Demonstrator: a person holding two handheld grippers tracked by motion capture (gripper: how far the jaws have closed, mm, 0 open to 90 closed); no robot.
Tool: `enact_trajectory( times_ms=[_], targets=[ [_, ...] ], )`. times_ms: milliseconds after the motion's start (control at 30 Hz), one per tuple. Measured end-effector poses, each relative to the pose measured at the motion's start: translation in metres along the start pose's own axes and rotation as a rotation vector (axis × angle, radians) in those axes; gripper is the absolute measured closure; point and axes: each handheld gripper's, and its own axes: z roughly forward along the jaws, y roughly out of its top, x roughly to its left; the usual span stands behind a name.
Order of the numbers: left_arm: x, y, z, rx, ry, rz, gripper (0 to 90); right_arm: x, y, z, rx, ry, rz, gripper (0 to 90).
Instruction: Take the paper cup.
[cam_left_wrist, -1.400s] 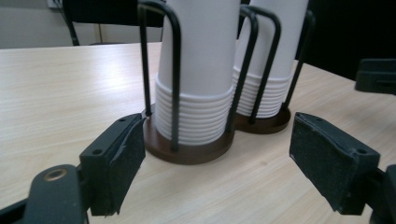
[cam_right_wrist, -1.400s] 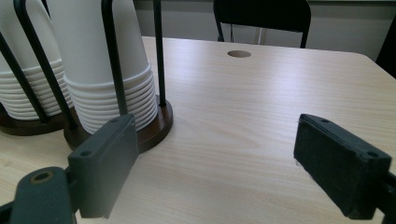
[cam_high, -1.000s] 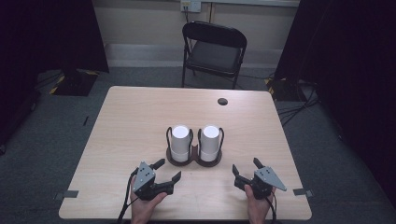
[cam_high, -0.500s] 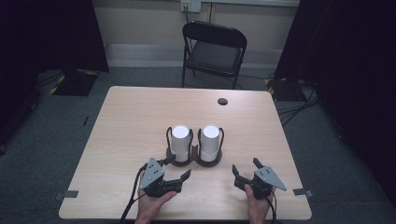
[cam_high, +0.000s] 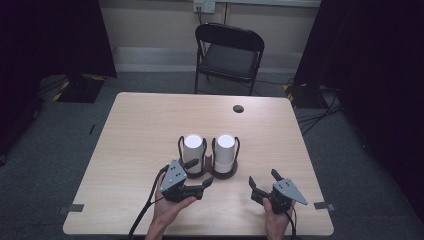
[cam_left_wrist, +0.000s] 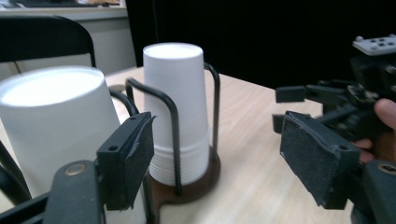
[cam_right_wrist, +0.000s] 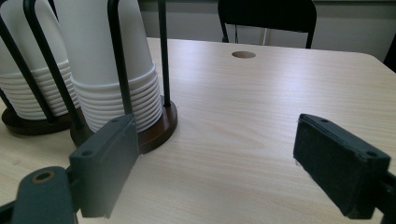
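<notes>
Two stacks of white paper cups, the left stack (cam_high: 193, 148) and the right stack (cam_high: 225, 150), stand upside down in wire holders just ahead of the left gripper (cam_high: 196, 176). Its fingers, parted and holding nothing, have just been closing. The right gripper (cam_high: 263, 181) hovers released over bare desk (cam_high: 135, 130), near its front edge. One folding chair (cam_high: 227, 55) stands beyond.

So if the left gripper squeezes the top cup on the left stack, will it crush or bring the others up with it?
Probably soft: the left cup stack looks like thin white paper cups, so a hard pinch may dent the top one. They nest tightly, ribbed rims packed together, so several may lift at once. The wire holder should stop tipping. The left gripper is open, touching nothing.
</notes>
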Motion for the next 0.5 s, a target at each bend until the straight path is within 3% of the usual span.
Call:
enact_trajectory(
  times_ms=[167,267,500],
  targets=[
    [0.003,0.011,0.008,-0.011,-0.028,-0.002,29.0,0.001,0.0,0.0,0.0,0.006,-0.011,13.4],
    [0.005,0.017,0.014,-0.002,-0.015,0.017,28.3,0.0,0.0,0.0,-0.004,0.009,-0.007,13.4],
    [0.011,0.026,0.025,-0.005,-0.022,0.019,27.2,0.001,0.0,0.0,0.005,0.014,-0.011,13.5]
  ],
)
